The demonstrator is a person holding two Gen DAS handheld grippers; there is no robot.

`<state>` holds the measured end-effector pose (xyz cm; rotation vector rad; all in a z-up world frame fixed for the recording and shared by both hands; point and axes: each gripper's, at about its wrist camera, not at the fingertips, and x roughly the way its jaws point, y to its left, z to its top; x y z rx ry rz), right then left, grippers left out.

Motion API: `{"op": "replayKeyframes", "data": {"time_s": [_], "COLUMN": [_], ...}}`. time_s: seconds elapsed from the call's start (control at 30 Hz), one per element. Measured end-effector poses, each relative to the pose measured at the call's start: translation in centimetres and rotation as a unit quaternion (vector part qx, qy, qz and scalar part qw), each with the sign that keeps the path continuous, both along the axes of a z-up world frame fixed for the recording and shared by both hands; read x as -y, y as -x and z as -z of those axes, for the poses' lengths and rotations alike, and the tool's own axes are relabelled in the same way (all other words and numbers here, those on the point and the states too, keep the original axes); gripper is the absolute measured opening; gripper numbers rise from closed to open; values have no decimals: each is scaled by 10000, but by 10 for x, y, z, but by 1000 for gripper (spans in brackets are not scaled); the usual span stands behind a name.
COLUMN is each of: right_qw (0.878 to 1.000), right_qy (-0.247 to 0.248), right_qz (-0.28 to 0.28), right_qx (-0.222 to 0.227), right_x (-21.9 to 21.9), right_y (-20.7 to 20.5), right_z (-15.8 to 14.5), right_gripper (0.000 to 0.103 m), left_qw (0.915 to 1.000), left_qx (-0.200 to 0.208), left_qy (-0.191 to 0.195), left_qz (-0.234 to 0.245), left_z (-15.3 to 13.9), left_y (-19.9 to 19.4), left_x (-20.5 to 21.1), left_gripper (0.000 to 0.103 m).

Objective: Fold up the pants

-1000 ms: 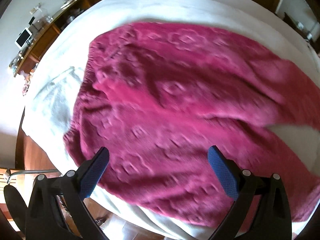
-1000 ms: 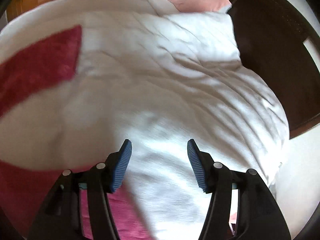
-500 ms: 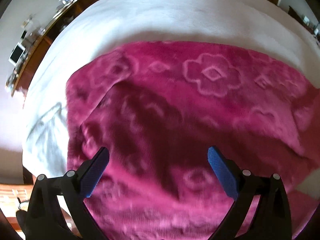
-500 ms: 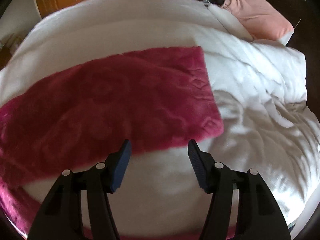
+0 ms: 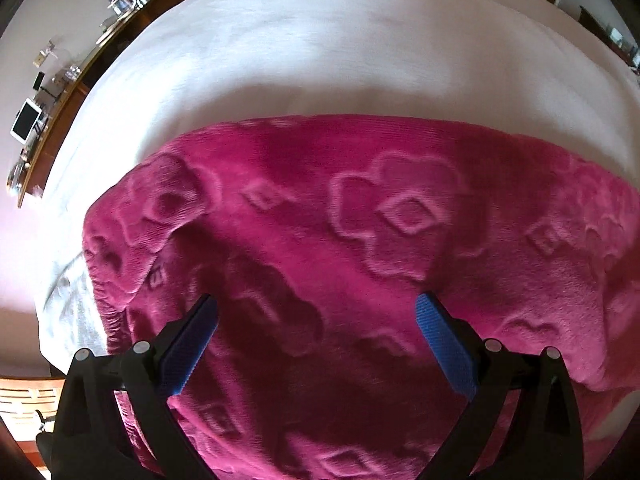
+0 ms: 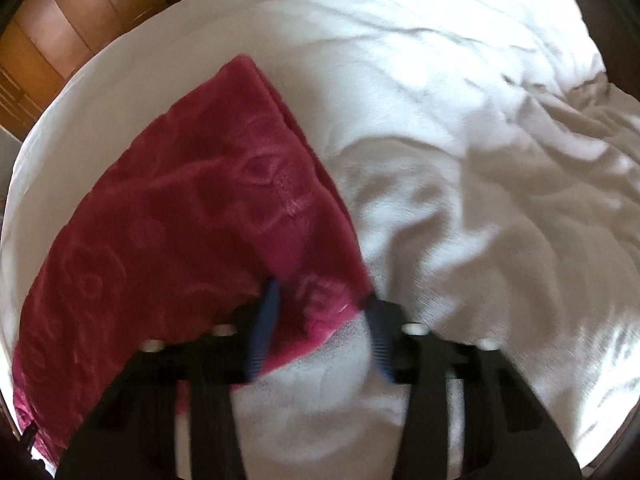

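The left hand-held gripper hangs wide open just above the magenta fleece pants, its blue pads clear of the cloth. The right hand-held gripper, blurred, has its jaws parted around the corner of a pant leg; whether they pinch the cloth I cannot tell. The pants lie spread on the white bed. Beyond the pants, rumpled duvet stretches away, and beyond the bed's edge stands a cluttered wooden shelf.
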<state>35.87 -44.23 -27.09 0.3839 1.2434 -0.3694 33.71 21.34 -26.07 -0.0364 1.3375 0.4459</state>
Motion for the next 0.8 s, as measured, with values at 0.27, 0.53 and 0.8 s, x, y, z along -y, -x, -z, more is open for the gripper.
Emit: {"op": "replayKeyframes", "data": {"time_s": [0.27,0.53,0.8], "right_qw": [9935,9915,9892], "right_qy": [1004,1142,1382], "right_qz": [-404,-557,-421], "right_qx": [-364,-264,230], "right_x": [-2,-18,-17], "right_y": [3,0,12], "right_z": [-8,-9,-61], "right_gripper": [10,25,43], "left_qw": [9998,9993,9989], "left_qx": [-137,-200,102], "left_qy": [-24,217,210], "left_qz": [-113,-228,-414], "left_z": [13,24,-12], "left_y": [-25,-47,-13], "left_x": [0,-32,-83], "left_gripper": [98,98,98]}}
